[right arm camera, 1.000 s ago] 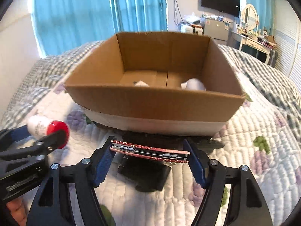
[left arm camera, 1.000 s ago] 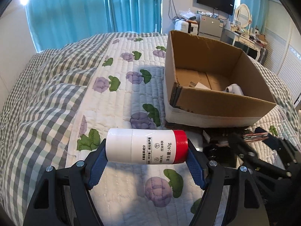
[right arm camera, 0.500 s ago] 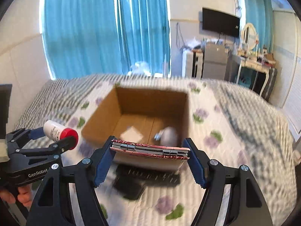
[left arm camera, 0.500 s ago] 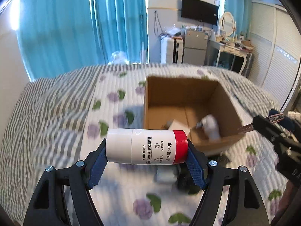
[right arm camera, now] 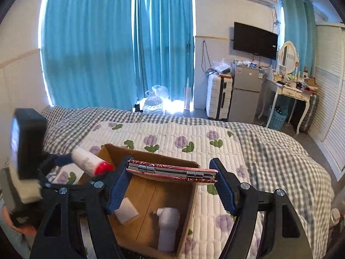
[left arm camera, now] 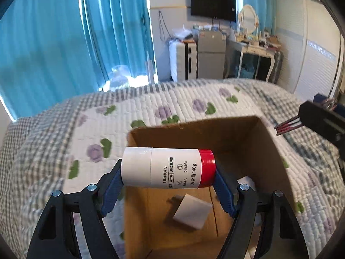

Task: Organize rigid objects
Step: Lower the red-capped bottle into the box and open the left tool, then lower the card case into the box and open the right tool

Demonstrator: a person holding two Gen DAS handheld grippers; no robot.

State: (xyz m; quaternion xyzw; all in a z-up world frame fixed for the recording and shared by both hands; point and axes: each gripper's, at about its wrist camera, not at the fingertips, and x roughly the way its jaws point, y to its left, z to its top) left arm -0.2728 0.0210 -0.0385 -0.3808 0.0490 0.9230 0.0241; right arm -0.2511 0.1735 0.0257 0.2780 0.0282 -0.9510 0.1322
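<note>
My left gripper (left arm camera: 168,172) is shut on a white tube with a red cap (left arm camera: 168,167), held sideways above the open cardboard box (left arm camera: 194,127). My right gripper (right arm camera: 172,171) is shut on a flat red patterned case (right arm camera: 172,171), held level above the same box (right arm camera: 151,154). The tube also shows at the left of the right wrist view (right arm camera: 92,161), and the case at the right of the left wrist view (left arm camera: 286,126). In the box lie a white block (left arm camera: 192,213) and a white bottle (right arm camera: 167,231).
The box sits on a bed with a flowered quilt (right arm camera: 194,138) and a grey checked cover (right arm camera: 280,151). Blue curtains (right arm camera: 107,43), a suitcase, a small fridge (right arm camera: 245,95) and a dressing table stand beyond the bed's far edge.
Both grippers have risen from low in front of the box to above it. The views now look down into the box. Both still hold their objects.
</note>
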